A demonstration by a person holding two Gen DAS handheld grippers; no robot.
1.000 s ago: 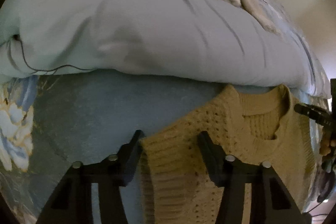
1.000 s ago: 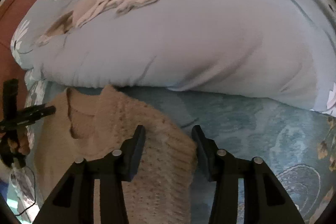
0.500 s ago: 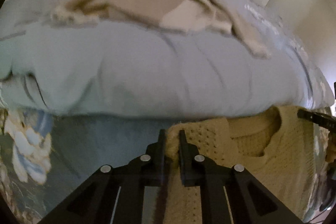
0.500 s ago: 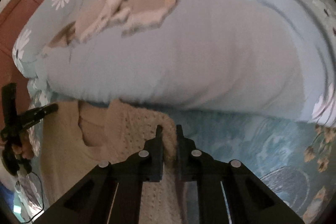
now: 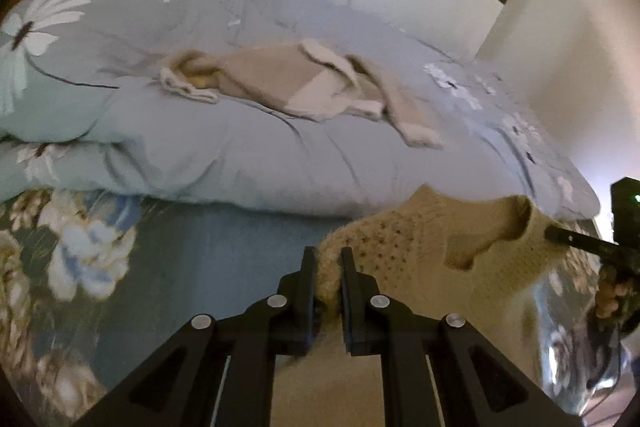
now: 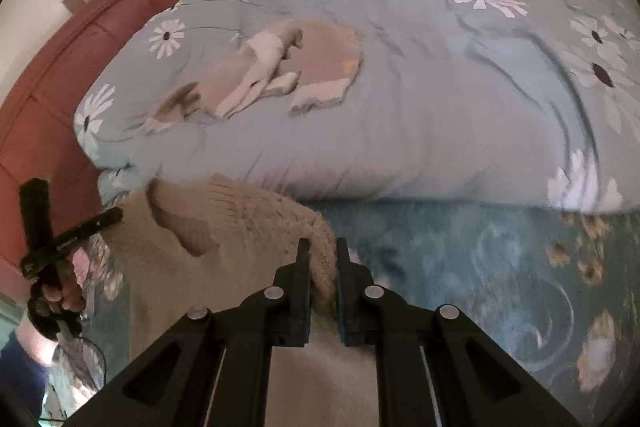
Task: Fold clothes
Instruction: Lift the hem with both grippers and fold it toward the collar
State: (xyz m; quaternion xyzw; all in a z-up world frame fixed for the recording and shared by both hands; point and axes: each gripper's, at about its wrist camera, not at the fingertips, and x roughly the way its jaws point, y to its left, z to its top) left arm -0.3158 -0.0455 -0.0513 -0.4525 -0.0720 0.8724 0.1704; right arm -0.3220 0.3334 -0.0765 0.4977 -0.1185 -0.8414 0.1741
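Hiding sweater (image 5: 420,239) shoulders: both grippers, lower half offscreen.

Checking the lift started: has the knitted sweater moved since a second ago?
Yes. The sweater has come up off the flowered sheet; its shoulders now overlap the blue duvet, pinched by both grippers.
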